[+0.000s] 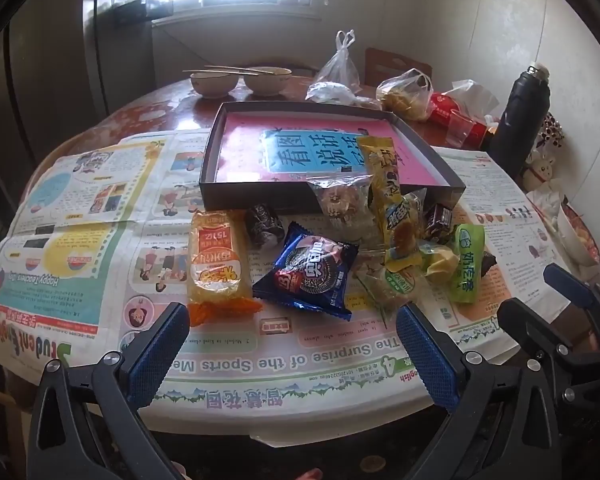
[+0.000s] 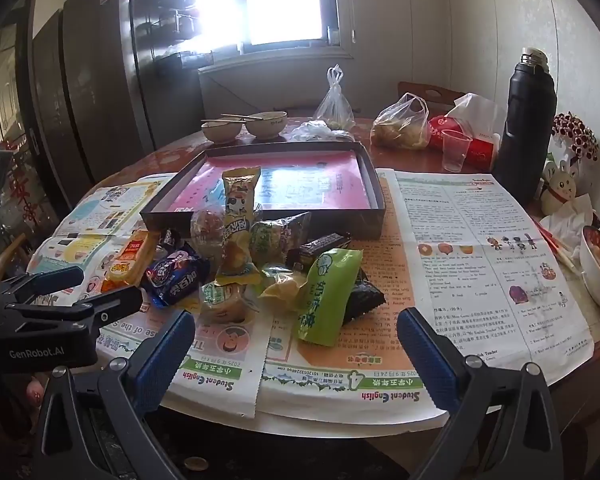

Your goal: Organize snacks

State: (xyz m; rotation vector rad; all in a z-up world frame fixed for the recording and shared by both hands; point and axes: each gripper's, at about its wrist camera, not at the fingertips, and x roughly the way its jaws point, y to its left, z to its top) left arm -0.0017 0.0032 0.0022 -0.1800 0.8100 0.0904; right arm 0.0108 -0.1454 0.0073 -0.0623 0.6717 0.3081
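so the snacks are all dumped in a loose pile on the newspaper-covered round table point(image 2: 480, 248), right against the near wall of the shallow dark cardboard box with the pink printed sheet inside point(image 1: 236, 196). only the long yellow plastic snack wrapper point(image 1: 384, 172) pokes over the box wall, the rest sits outside.

both tools are spread wide and holding nothing: the left gripper point(image 1: 292, 356) hovers short of the blue foil cookie packet point(image 1: 306, 272), the right gripper point(image 2: 296, 360) sits just short of the green plastic snack pouch point(image 2: 326, 294).

handling guess: these are all light, crinkly, slippery packets. the orange-and-yellow clear-wrapped rice cracker pack point(image 1: 216, 258) probably crushes easily, so i'd pinch it across the flat middle or by the crimped end. the blue packet looks puffy, so take it across its width. the small dark chocolate-type wrappers point(image 1: 264, 224) are tiny and might squirt out, so squeeze them squarely.

count as far as i can tell: one blue packet, one orange cracker pack, one long yellow one, one green pouch, at least three small dark ones, a few clear-wrapped pastry things i can't separate properly. also two pale ceramic bowls point(image 1: 212, 82) at the back with chopsticks across them, and one tall black thermos flask point(image 2: 528, 128).
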